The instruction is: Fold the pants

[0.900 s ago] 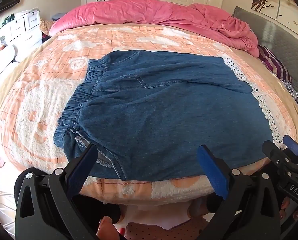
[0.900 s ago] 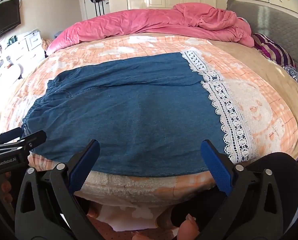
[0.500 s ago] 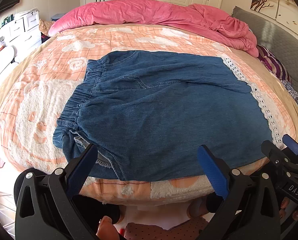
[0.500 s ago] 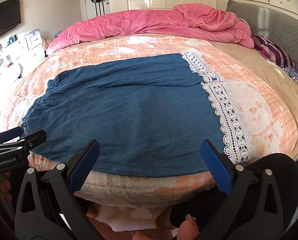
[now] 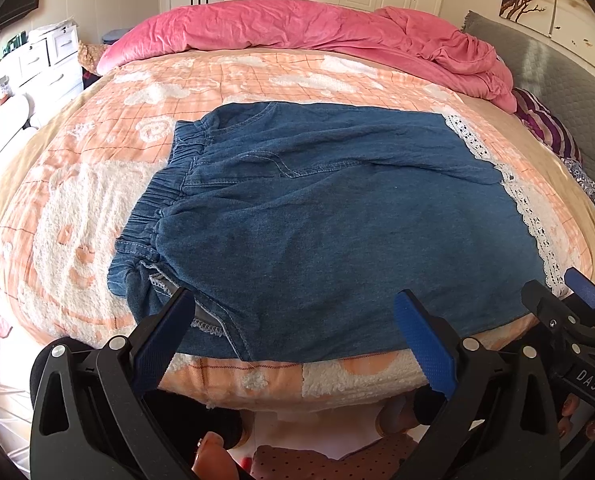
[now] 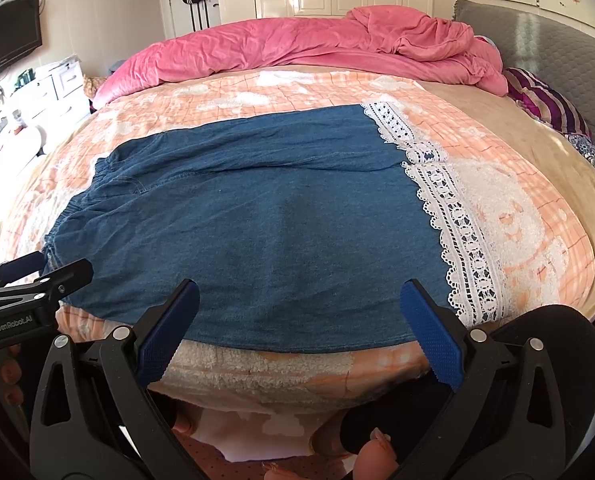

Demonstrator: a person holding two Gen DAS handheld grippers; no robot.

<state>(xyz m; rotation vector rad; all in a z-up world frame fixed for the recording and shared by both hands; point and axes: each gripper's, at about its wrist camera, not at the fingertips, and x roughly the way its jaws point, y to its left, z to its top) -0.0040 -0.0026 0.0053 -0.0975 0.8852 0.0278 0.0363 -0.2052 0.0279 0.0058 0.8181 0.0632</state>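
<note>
Blue denim pants (image 5: 317,216) lie flat across the bed, elastic waistband (image 5: 157,200) at the left, white lace hems (image 5: 533,216) at the right. They also show in the right wrist view (image 6: 257,220) with the lace (image 6: 457,224) on the right. My left gripper (image 5: 293,332) is open and empty, just in front of the near edge of the pants by the waistband end. My right gripper (image 6: 297,320) is open and empty, in front of the near edge toward the lace end. Each gripper shows in the other's view: the right (image 5: 569,300), the left (image 6: 37,276).
The pants lie on an orange and white blanket (image 5: 97,208). A pink duvet (image 5: 297,28) is bunched along the far side. A grey headboard (image 6: 557,48) and striped pillow (image 6: 545,100) are at the right. White drawers (image 5: 57,60) stand to the left.
Both grippers have crept slightly forward toward the near edge of the pants. The pants have not moved.
</note>
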